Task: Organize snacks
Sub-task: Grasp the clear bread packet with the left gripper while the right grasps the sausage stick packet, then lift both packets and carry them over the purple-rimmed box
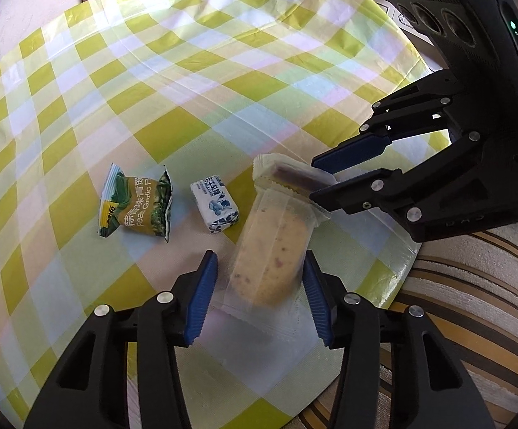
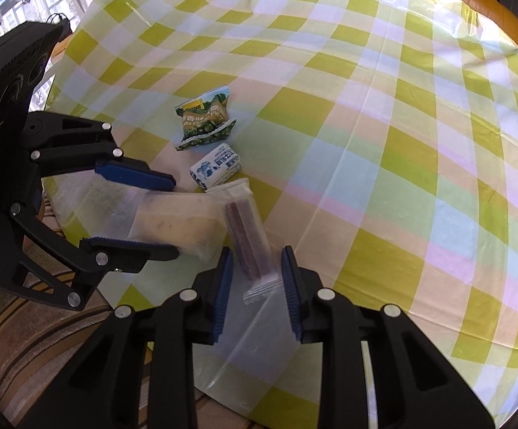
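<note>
A clear packet with a round pale bread [image 1: 271, 250] lies near the table's front edge. My left gripper [image 1: 260, 286] stands around it. The right pad [image 1: 312, 296] touches the wrapper and a thin gap shows at the left pad [image 1: 201, 296], so it is open. A slim clear packet holding a dark purple bar [image 2: 248, 239] rests with its far end across the bread packet [image 2: 180, 221]. My right gripper [image 2: 255, 271] is shut on the bar packet's near end, also seen from the side [image 1: 317, 180]. Farther back lie a green pea packet [image 1: 135, 203] and a small blue-and-white wrapped candy [image 1: 216, 203].
The table wears a yellow-green checked cloth [image 1: 173, 82] with a transparent cover; its front edge [image 1: 398, 275] runs just behind the grippers. A brown striped cushion [image 1: 473, 286] lies below that edge. An orange chair back [image 2: 480, 3] stands beyond the far side.
</note>
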Demonstrator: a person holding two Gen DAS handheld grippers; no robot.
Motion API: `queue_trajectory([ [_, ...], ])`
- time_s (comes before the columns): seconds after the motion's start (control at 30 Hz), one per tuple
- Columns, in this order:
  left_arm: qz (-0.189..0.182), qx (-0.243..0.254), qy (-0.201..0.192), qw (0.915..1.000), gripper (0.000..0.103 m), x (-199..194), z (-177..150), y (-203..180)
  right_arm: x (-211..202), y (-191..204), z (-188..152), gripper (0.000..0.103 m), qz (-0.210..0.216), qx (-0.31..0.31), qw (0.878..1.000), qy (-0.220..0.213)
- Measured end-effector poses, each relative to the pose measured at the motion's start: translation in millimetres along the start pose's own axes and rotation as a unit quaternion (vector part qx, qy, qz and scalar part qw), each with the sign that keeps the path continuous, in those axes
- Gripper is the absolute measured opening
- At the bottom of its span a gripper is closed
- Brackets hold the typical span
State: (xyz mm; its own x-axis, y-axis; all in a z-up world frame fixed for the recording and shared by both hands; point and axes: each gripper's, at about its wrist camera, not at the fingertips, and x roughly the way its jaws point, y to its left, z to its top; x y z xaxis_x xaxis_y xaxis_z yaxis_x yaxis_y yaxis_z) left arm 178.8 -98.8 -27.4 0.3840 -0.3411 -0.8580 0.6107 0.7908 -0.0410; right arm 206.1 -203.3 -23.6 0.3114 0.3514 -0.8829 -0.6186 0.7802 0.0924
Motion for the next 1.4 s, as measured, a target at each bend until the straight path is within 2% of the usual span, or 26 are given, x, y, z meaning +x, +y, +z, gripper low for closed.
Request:
queue_trajectory([
  [0.07,0.001,0.001,0.0,1.0,0.047,0.1,0.1,-0.5,0.0,-4.2,2.0,0.036,0.004,0.009,1.0,-0.001],
  [0.2,-0.002,-0.003,-0.001,1.0,0.047,0.0,0.2,-0.3,2.7,-6.9,7.3,0.042,0.006,0.015,1.0,0.0],
  [0.37,-0.002,-0.018,0.001,0.9998,0.047,1.0,3.2,0.6,6.4,-9.0,14.9,0.043,0.003,0.042,0.999,0.0],
  [0.4,0.002,-0.02,0.002,0.9998,0.045,1.4,4.1,-0.3,6.6,-7.3,14.8,0.041,-0.004,0.043,0.999,-0.001],
  [0.43,0.005,-0.021,0.003,0.9998,0.04,1.9,5.4,-0.8,7.1,-4.5,14.4,0.035,-0.018,0.04,0.999,-0.002],
  [0.5,0.008,-0.027,0.006,0.9996,0.037,2.7,7.2,-1.5,7.6,0.4,12.8,0.03,-0.049,0.033,0.998,0.0],
  [0.67,0.02,-0.048,0.013,0.9986,0.034,3.3,8.9,-3.9,4.9,-0.4,7.9,0.017,-0.066,0.056,0.996,0.004],
  [0.87,0.065,-0.061,0.018,0.9958,0.034,-1.8,9.4,-16.8,-2.4,2.2,-5.2,0.014,-0.089,0.083,0.993,-0.002],
  [1.0,0.063,-0.078,0.004,0.995,0.034,-12.4,13.9,-24.6,-15.2,-5.0,-14.7,0.014,-0.093,0.115,0.989,-0.014],
  [1.4,0.063,-0.06,-0.012,0.9961,0.034,-23.5,27.0,-68.4,-51.3,-18.3,-47.6,0.014,-0.117,0.165,0.979,-0.033],
])
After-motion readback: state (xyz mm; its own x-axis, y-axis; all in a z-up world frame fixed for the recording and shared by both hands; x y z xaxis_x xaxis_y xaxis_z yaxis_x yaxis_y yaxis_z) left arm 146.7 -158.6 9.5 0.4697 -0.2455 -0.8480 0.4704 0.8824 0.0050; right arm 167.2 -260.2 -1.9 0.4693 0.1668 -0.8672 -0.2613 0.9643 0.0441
